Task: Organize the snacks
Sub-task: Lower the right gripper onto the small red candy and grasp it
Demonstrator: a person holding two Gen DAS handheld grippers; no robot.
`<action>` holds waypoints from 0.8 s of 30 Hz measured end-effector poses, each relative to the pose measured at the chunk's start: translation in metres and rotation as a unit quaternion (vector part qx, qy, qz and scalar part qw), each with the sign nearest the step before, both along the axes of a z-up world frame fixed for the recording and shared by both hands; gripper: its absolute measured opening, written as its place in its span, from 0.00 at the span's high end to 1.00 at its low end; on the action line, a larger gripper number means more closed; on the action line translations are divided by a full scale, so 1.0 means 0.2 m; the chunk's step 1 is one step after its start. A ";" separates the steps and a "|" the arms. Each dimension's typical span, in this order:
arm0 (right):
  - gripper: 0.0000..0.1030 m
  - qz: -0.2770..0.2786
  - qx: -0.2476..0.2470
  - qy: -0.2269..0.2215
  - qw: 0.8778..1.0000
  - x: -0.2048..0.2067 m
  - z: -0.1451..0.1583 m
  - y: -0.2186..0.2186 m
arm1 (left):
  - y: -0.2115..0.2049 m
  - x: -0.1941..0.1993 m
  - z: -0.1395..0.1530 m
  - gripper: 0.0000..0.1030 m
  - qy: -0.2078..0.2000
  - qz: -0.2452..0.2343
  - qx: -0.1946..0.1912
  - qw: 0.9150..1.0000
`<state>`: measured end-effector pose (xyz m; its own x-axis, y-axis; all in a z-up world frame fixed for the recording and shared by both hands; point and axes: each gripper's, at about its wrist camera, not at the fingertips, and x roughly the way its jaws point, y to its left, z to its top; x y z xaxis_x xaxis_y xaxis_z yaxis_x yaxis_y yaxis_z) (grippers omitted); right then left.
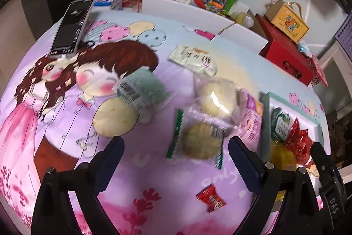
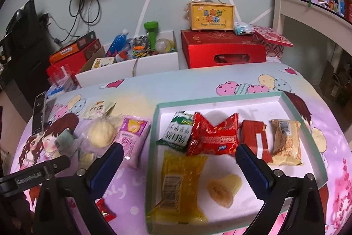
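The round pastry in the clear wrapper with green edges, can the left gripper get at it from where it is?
Probably yes: the left gripper is open, the round pastry lies flat between its fingers, and nothing covers it.

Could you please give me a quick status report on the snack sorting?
Both jaws open, empty. Left gripper over round pastry packet. Tray holds six snacks. Nothing blocking.

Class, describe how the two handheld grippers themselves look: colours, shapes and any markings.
Both grippers are black frames with silver bolts. The left gripper and right gripper each carry two tapered fingers faced with ribbed dark-blue pads. White lettering reading "GenRobot.AI" marks the left one's side, as seen from the right wrist view.
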<state>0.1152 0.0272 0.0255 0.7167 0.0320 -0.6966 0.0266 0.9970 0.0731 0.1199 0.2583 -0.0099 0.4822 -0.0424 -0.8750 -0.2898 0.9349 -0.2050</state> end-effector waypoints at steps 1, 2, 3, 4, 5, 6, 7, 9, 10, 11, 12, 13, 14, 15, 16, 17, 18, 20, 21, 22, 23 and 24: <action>0.00 0.004 0.000 0.001 1.000 -0.01 0.00 0.01 | 0.00 -0.01 -0.01 0.07 0.002 0.001 0.001 1.000; 0.00 0.008 -0.001 0.002 1.000 -0.02 0.00 0.02 | 0.00 -0.03 -0.02 0.07 0.005 0.002 0.002 1.000; 0.00 0.012 -0.001 0.002 1.000 -0.03 0.00 0.03 | 0.00 -0.04 -0.02 0.07 0.007 0.002 0.004 1.000; 0.00 0.016 -0.001 0.002 1.000 -0.04 -0.01 0.05 | 0.00 -0.05 -0.02 0.07 0.008 0.003 0.005 1.000; 0.00 0.020 -0.002 0.003 1.000 -0.05 -0.01 0.06 | 0.01 -0.07 -0.03 0.07 0.011 0.003 0.006 1.000; 0.00 0.025 -0.002 0.004 1.000 -0.06 -0.01 0.07 | 0.01 -0.08 -0.04 0.07 0.013 0.004 0.007 1.000; 0.00 0.028 -0.003 0.005 1.000 -0.06 -0.01 0.08 | 0.01 -0.09 -0.04 0.07 0.015 0.004 0.007 1.000; 0.00 0.035 -0.005 0.009 0.999 -0.08 -0.02 0.11 | 0.02 -0.12 -0.06 0.07 0.020 0.006 0.007 1.000; 0.00 0.038 -0.005 0.011 0.999 -0.08 -0.03 0.12 | 0.02 -0.13 -0.06 0.07 0.022 0.007 0.007 1.000; 0.00 0.042 -0.006 0.013 0.999 -0.09 -0.04 0.13 | 0.03 -0.14 -0.07 0.07 0.023 0.008 0.006 1.000; 0.00 0.045 -0.007 0.015 0.999 -0.09 -0.04 0.14 | 0.03 -0.15 -0.07 0.07 0.025 0.010 0.005 1.000; 0.00 0.048 -0.007 0.016 0.999 -0.10 -0.05 0.15 | 0.04 -0.16 -0.08 0.07 0.026 0.011 0.004 1.000; 0.00 0.052 -0.009 0.019 0.998 -0.10 -0.05 0.17 | 0.04 -0.17 -0.08 0.07 0.027 0.011 0.003 1.000; 0.00 0.055 -0.011 0.020 0.998 -0.11 -0.06 0.18 | 0.04 -0.18 -0.09 0.07 0.028 0.012 0.002 1.000; 0.00 0.058 -0.013 0.023 0.998 -0.11 -0.07 0.19 | 0.05 -0.19 -0.09 0.07 0.030 0.013 0.001 0.999; 0.01 0.061 -0.014 0.025 0.998 -0.12 -0.07 0.21 | 0.05 -0.19 -0.10 0.07 0.033 0.014 -0.002 0.999; 0.02 0.065 -0.014 0.027 0.997 -0.12 -0.08 0.22 | 0.06 -0.20 -0.11 0.07 0.035 0.014 -0.003 0.999; 0.05 0.074 -0.013 0.032 0.997 -0.13 -0.09 0.24 | 0.06 -0.21 -0.12 0.07 0.038 0.013 -0.007 0.999; 0.07 0.079 -0.013 0.034 0.996 -0.14 -0.10 0.26 | 0.07 -0.21 -0.12 0.07 0.040 0.014 -0.009 0.999; 0.09 0.087 -0.013 0.038 0.995 -0.15 -0.11 0.28 | 0.07 -0.21 -0.13 0.07 0.040 0.016 -0.010 0.999; 0.11 0.092 -0.014 0.040 0.995 -0.15 -0.12 0.29 | 0.08 -0.21 -0.13 0.07 0.040 0.018 -0.013 0.999; 0.15 0.100 -0.016 0.042 0.994 -0.16 -0.13 0.31 | 0.09 -0.21 -0.13 0.07 0.039 0.020 -0.015 0.999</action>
<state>0.0834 0.0896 0.0004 0.6382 0.1440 -0.7563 -0.1669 0.9849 0.0467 0.0769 0.2759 -0.0355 0.4146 -0.0505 -0.9086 -0.3435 0.9159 -0.2076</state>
